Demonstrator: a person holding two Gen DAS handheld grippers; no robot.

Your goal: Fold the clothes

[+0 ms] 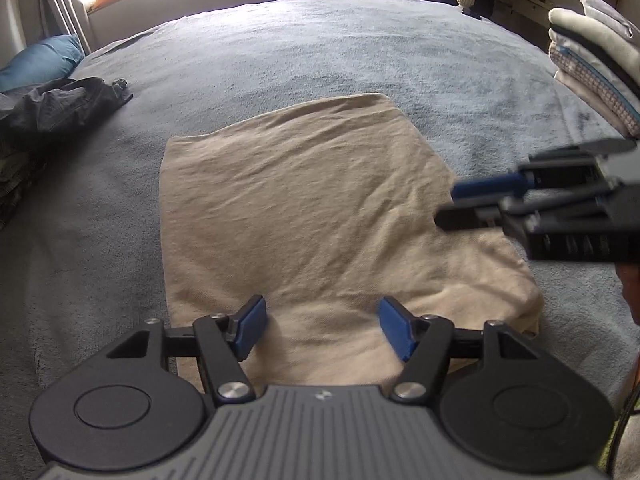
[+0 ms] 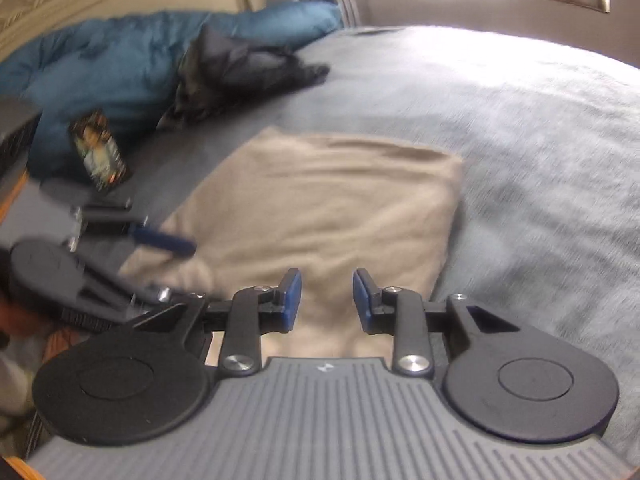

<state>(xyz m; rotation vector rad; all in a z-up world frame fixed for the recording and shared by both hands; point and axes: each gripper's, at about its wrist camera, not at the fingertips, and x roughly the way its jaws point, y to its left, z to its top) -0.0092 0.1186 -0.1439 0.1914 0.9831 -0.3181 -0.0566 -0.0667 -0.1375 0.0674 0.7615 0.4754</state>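
A beige garment (image 1: 304,208) lies folded flat on the grey-blue bedcover (image 1: 320,48). My left gripper (image 1: 322,312) hovers over the garment's near edge, open, with nothing between its blue pads. From the right, my right gripper (image 1: 448,206) reaches over the garment's right edge. In the right wrist view the same beige garment (image 2: 320,208) lies ahead, and the right gripper (image 2: 326,284) is over its near part, open by a narrow gap that holds no cloth. A blue finger (image 2: 164,240) of the left gripper shows at the garment's left corner.
A crumpled dark garment (image 1: 60,108) and a blue pillow (image 1: 40,60) lie at the left of the bed. A stack of folded clothes (image 1: 592,64) stands at the far right. A small picture box (image 2: 100,150) lies near the pillow (image 2: 100,64).
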